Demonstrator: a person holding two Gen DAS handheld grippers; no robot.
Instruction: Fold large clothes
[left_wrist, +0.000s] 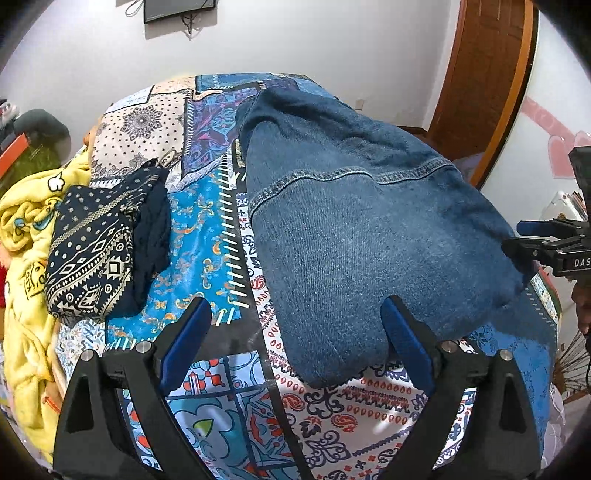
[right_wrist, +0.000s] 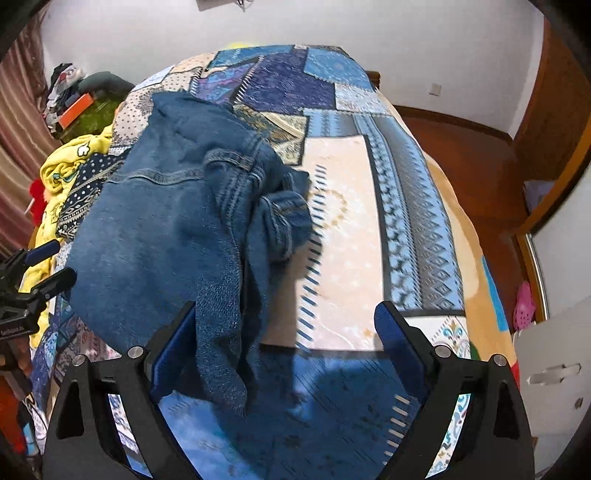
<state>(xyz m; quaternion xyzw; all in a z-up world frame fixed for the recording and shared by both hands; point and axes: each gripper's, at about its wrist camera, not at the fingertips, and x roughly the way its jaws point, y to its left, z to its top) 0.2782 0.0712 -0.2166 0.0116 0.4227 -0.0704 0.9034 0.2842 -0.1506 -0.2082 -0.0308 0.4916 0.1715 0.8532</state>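
- Folding calls first for a flat garment: the denim jacket (left_wrist: 354, 229) lies on the bed (right_wrist: 347, 236), smooth on its broad back panel but heaped at one side, where a sleeve (right_wrist: 273, 206) is bunched into folds.
- Left hand-held gripper (left_wrist: 295, 343) is released, jaws spread wide over the jacket's near hem; one blue pad sits just over the denim edge, the other over bare bedspread, nothing clamped.
- Right hand-held gripper (right_wrist: 284, 354) is likewise released; a hanging flap of denim drapes beside its left pad, but the pads do not press it.
- My judgement: each should take a near corner of the hem, pinching a single layer, then pull apart to flatten before any fold. The bunched sleeve wants laying out first, or it will lump inside the fold.
- Edges: the jacket's near hem is close to the bed's near edge, so a hard pull toward the near side could drag it off.
- Room: the right part of the bed is bare and good for spreading. On the left, a folded patterned cloth (left_wrist: 99, 251) and a yellow blanket (left_wrist: 26, 236) crowd that side, near but apart from the jacket.
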